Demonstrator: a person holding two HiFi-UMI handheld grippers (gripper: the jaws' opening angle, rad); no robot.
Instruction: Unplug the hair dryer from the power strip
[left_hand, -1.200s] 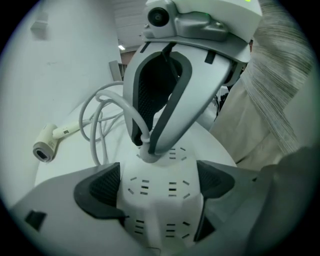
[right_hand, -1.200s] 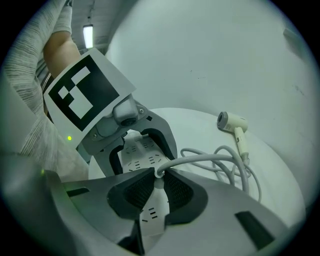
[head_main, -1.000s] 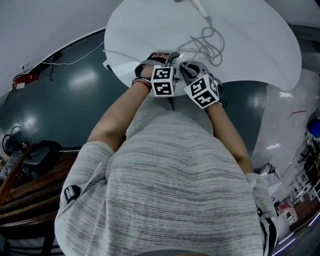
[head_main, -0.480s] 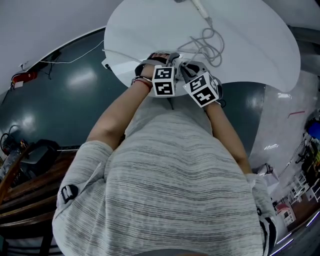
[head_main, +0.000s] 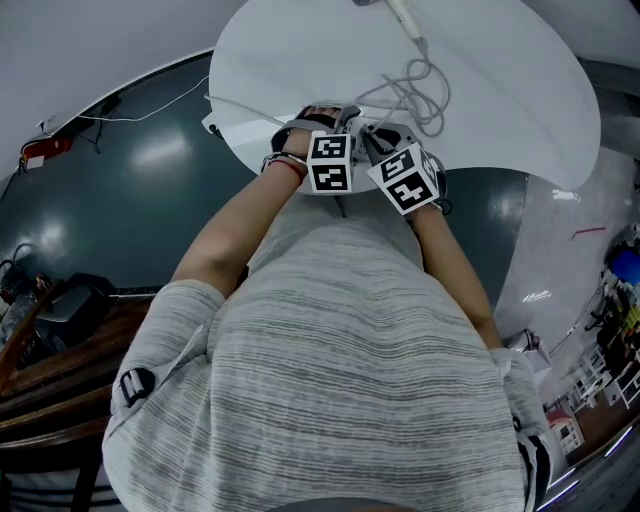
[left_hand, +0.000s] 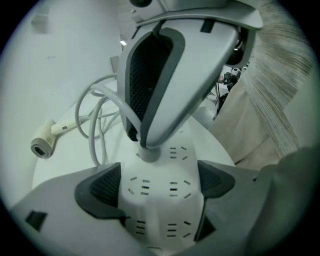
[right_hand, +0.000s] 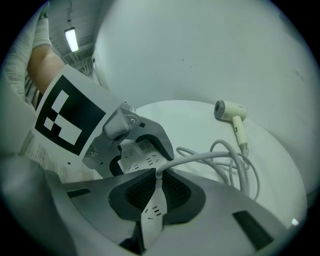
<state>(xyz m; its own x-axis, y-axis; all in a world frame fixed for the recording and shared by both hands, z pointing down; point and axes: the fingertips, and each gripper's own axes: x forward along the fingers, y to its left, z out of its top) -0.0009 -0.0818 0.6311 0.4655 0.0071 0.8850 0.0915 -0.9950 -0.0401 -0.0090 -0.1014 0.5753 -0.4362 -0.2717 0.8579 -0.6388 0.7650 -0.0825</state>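
1. A round white worktop (head_main: 500, 90) stands over a dark, glossy floor (head_main: 130, 190); only the head view shows that floor.
2. At the worktop's near edge, the left claw (left_hand: 157, 182) pinches the power strip (left_hand: 160, 205) by its sides.
3. The right claw (right_hand: 156, 187), its jaws just closing, pinches the plug (left_hand: 148, 154), which sits in the strip.
4. The right gripper view alone shows the whole hair dryer (right_hand: 229, 110), lying near the far edge, with its cable (right_hand: 235, 160) coiled between it and the strip.

Lab-like workroom: round white table (head_main: 500, 110), glossy dark floor (head_main: 130, 190), strip light (right_hand: 71, 39).
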